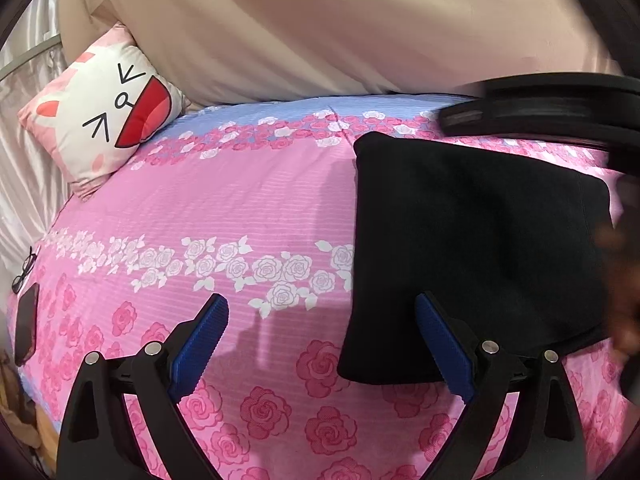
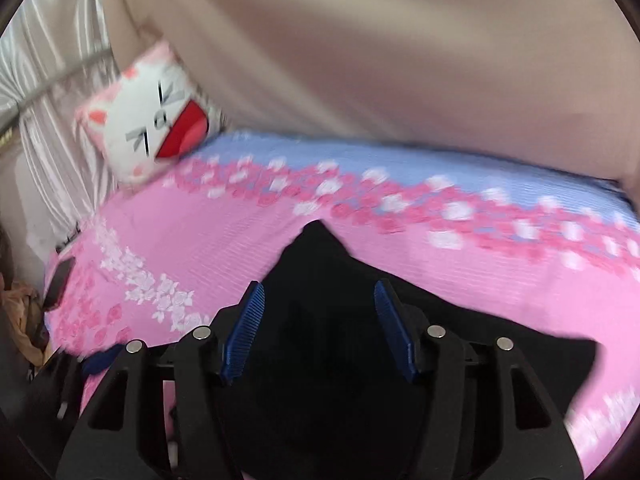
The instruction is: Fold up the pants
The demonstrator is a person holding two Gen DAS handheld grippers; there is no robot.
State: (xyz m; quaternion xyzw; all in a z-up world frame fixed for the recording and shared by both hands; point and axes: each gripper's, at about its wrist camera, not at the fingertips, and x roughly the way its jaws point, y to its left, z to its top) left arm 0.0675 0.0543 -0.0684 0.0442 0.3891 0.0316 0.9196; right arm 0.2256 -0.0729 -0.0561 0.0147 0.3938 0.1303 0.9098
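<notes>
Black pants (image 1: 476,256) folded into a rectangle, lying flat on the pink rose bedsheet (image 1: 224,208). Left tongs (image 1: 322,344) released, empty, over sheet just left of pants. Right tongs (image 2: 320,332) released above pants, nothing gripped. Cat pillow (image 1: 108,112) at bed's far corner.

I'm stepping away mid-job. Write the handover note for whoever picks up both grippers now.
Left gripper: open, holding nothing, above the pink bedspread beside the pants.
Right gripper: jaws apart, over the black cloth, pads not pressing it; view is blurred.
Pants: folded into a compact black rectangle, lying flat on the bed, right of the left gripper.
Done: folding looks essentially finished.
Left: check edges are even, smooth if needed, then move both grippers clear.
</notes>
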